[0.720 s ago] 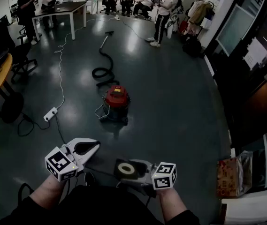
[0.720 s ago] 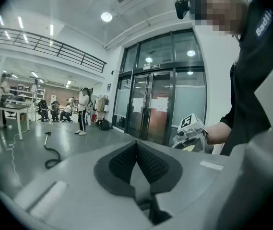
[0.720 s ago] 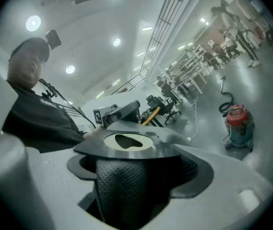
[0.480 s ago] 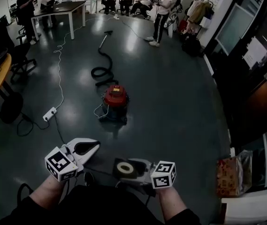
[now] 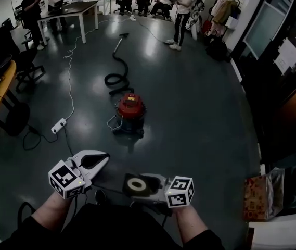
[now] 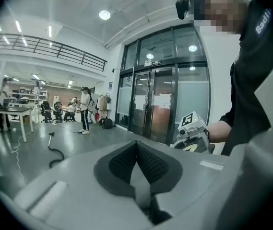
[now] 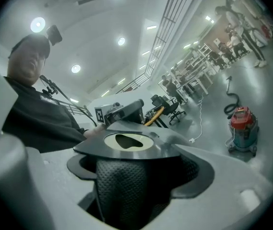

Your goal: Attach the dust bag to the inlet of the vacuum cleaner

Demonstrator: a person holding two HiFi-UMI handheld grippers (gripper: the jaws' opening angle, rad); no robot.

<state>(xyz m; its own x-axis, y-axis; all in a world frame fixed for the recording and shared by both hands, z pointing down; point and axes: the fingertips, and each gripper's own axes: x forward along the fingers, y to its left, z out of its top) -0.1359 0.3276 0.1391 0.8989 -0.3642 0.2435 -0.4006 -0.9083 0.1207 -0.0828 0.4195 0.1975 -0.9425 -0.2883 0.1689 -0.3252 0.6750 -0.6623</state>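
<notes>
A red drum vacuum cleaner (image 5: 129, 110) stands on the dark floor ahead of me, small and far in the right gripper view (image 7: 242, 126). Its black hose (image 5: 115, 77) curls away behind it. My right gripper (image 5: 143, 185) is shut on the dust bag (image 5: 136, 184), low in the head view. The bag's dark flat collar with its cream ring (image 7: 129, 142) lies across the wide-spread jaws. My left gripper (image 5: 98, 159) is beside it to the left, shut with nothing in it, and its black pads (image 6: 148, 164) meet.
A white power strip (image 5: 58, 125) and its cable lie left of the vacuum. Desks (image 5: 72, 12), chairs (image 5: 25, 61) and people (image 5: 183, 9) fill the back and left. Glass doors line the right, with a paper bag (image 5: 259, 194) near them.
Both grippers stay at about the same place, the right one still on the dust bag. The head view has shifted slightly.
</notes>
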